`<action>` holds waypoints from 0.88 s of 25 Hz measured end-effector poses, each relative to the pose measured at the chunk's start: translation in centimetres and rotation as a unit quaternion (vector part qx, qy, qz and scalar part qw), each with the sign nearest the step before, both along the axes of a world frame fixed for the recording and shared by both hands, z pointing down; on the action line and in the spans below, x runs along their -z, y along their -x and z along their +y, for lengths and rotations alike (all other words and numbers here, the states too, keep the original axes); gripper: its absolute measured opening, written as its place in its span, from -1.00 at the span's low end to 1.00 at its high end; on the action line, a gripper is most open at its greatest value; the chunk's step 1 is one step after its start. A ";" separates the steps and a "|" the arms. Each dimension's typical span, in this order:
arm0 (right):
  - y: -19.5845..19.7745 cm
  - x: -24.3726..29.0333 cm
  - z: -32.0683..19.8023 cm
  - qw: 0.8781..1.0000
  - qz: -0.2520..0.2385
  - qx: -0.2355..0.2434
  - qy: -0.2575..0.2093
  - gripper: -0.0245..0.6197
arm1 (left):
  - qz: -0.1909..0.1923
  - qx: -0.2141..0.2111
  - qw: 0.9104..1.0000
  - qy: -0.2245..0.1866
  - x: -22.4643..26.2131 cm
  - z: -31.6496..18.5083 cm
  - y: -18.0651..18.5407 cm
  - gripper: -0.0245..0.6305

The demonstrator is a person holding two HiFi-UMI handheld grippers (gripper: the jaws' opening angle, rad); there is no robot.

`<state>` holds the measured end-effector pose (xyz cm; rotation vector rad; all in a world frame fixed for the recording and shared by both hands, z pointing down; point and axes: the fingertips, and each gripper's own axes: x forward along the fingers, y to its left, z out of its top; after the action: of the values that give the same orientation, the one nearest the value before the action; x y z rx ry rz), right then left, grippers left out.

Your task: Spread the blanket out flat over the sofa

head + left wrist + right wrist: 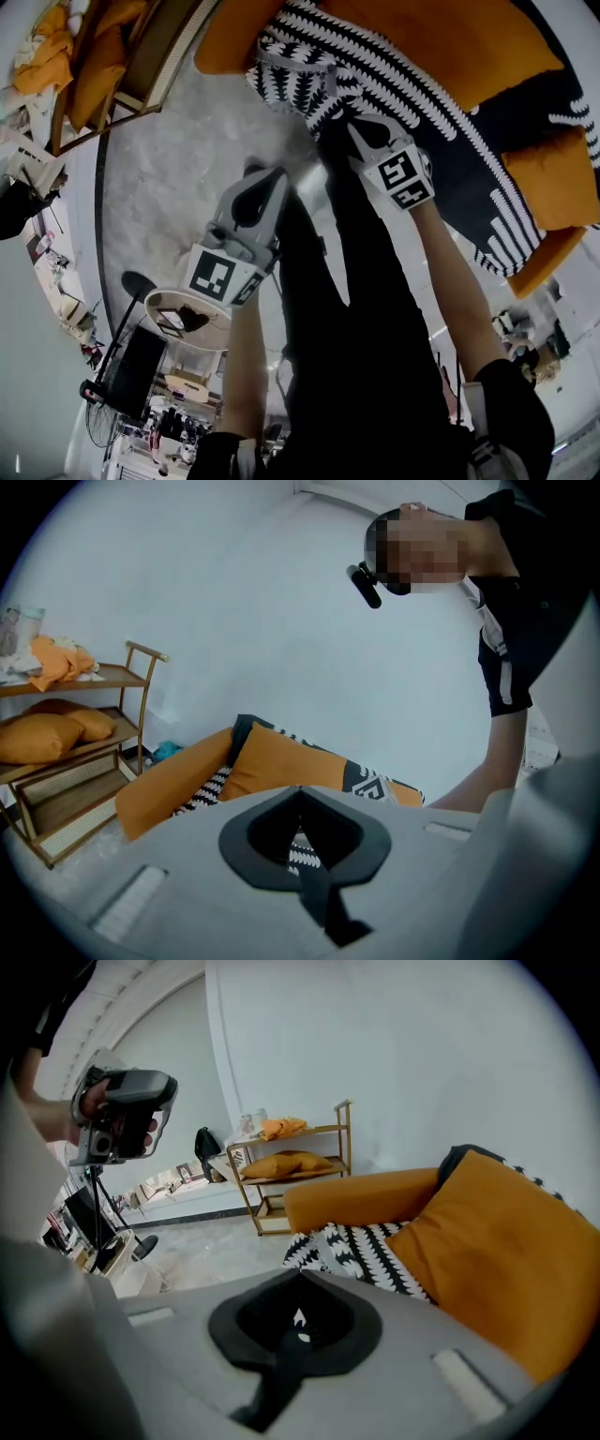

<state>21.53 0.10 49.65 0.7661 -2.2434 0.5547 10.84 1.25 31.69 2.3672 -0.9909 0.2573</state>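
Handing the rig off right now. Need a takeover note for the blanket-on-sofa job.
Left hand-held gripper: jaws together, nothing clearly held, short of the sofa.
Right hand-held gripper: shut, at the blanket's front edge. Whether it pinches fabric cannot be told.
Blanket: black-and-white, on the orange sofa, crumpled near the armrest, with an orange cushion on part of it.
Done: blanket is on the sofa.
Left: pull the crumpled end flat and smooth the folds.

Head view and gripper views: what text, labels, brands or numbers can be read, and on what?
No readable text anywhere.
The left marker cube and right marker cube: coded squares only.
The blanket: woven pattern only.
Clutter by the monitor: too small to read.
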 end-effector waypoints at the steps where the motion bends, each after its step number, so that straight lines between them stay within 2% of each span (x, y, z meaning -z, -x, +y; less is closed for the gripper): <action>1: 0.1 -1.1 -0.2 1.000 0.003 0.001 0.003 -0.91 | -0.002 -0.003 1.000 0.003 -0.8 -0.2 0.0 -0.90; 8: 1.0 -7.9 -0.7 1.000 0.021 0.009 0.020 -0.73 | -0.004 -0.011 1.000 0.021 -5.7 -0.4 0.6 -0.90; 12: 1.7 -11.8 -1.0 0.998 0.048 0.022 0.020 -0.60 | -0.003 -0.008 0.999 0.037 -8.3 0.0 1.2 -0.90; 16: 2.0 -15.5 -1.8 0.996 0.079 0.032 0.022 -0.56 | -0.006 -0.011 0.999 0.048 -10.8 0.1 1.7 -0.90; 22: 1.6 -20.0 -2.6 0.992 0.114 0.046 0.014 -0.42 | -0.009 -0.017 0.998 0.056 -12.5 0.3 1.5 -0.90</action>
<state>19.91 -2.49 69.68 0.6725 -2.0442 0.4301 9.39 1.50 44.18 2.2842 -0.9217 0.3389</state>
